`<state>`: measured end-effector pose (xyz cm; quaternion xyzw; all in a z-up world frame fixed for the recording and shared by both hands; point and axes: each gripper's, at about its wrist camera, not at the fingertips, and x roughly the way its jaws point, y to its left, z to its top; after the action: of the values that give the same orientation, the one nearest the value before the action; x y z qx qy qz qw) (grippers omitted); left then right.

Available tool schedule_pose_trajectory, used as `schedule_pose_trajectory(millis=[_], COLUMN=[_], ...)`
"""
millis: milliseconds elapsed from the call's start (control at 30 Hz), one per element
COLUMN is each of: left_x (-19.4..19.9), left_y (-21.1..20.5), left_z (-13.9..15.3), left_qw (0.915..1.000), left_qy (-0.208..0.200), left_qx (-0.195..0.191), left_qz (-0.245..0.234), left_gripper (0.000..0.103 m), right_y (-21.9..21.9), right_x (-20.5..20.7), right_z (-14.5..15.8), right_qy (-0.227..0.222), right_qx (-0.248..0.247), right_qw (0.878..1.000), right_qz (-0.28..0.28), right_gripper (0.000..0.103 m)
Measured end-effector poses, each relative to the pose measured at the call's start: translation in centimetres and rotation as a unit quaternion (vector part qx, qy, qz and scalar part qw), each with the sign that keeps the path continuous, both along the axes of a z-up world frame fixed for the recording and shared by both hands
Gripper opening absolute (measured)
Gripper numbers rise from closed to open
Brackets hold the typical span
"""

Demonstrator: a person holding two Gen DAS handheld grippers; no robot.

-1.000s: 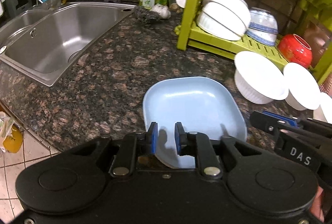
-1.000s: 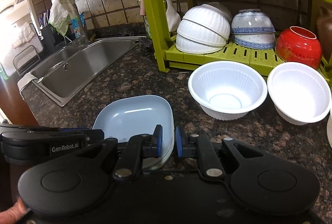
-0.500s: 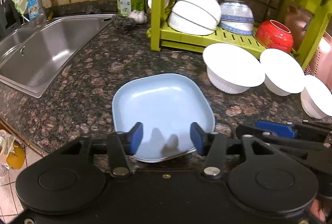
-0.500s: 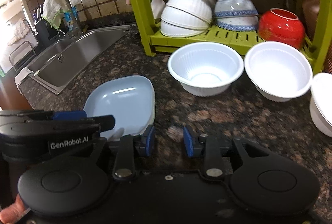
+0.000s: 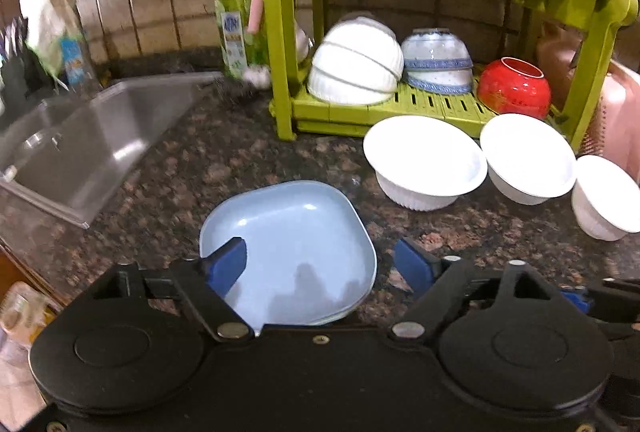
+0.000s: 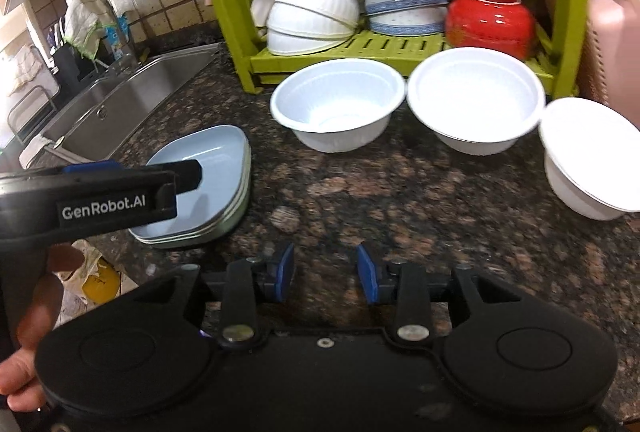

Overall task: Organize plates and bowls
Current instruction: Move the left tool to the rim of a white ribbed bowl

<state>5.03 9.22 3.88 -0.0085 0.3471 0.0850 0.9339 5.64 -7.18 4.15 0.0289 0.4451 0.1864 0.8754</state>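
Blue plates (image 6: 204, 188) now stacked near counter's front edge; your left gripper (image 5: 320, 264) and right gripper (image 6: 326, 274) just spread wide, released, empty. White bowls (image 6: 338, 104) next.

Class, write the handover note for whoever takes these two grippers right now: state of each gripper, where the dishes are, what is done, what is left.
Left gripper: open, empty, over the blue plates.
Right gripper: open, empty, above bare counter.
Blue plates: stacked on the counter by the sink.
Three white bowls: separate, upright, in front of the green rack.
Rack's lower shelf: white, blue-patterned and red bowls upside down.
Done: plates stacked. Left: probably the three loose bowls.
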Motion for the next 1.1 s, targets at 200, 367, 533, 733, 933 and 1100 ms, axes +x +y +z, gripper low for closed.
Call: schedule_pose_trajectory(millis=[200, 367, 533, 733, 933, 1100], left_x=[0.0, 0.5, 0.6, 0.9, 1.1, 2.1], left_y=[-2.1, -3.4, -5.2, -7.7, -10.2, -11.8], left_z=[0.2, 0.2, 0.3, 0.1, -0.1, -0.6], left_qw=[0.9997, 0.9986, 0.997, 0.9933, 0.9911, 0.9883], left_qy=[-0.004, 0.017, 0.016, 0.025, 0.029, 0.052], left_qx=[0.014, -0.027, -0.044, -0.062, -0.06, -0.069], left_qz=[-0.02, -0.043, -0.062, -0.095, -0.115, -0.126], left_gripper=[0.084, 0.084, 0.084, 0.084, 0.083, 0.079], right_y=[-2.5, -5.2, -7.9, -10.9, -13.6, -15.5], right_x=[-0.2, -0.1, -0.2, -0.6, -1.3, -1.0], right_z=[-0.1, 0.0, 0.3, 1.4, 2.2, 2.0], right_qy=[-0.002, -0.004, -0.01, -0.061, -0.108, -0.114], right_qx=[0.015, 0.027, 0.041, 0.026, 0.033, 0.038], right_qw=[0.999, 0.997, 0.994, 0.988, 0.979, 0.973], right_qz=[-0.035, -0.073, -0.1, -0.139, -0.172, -0.197], right_gripper=[0.037, 0.037, 0.038, 0.04, 0.041, 0.041])
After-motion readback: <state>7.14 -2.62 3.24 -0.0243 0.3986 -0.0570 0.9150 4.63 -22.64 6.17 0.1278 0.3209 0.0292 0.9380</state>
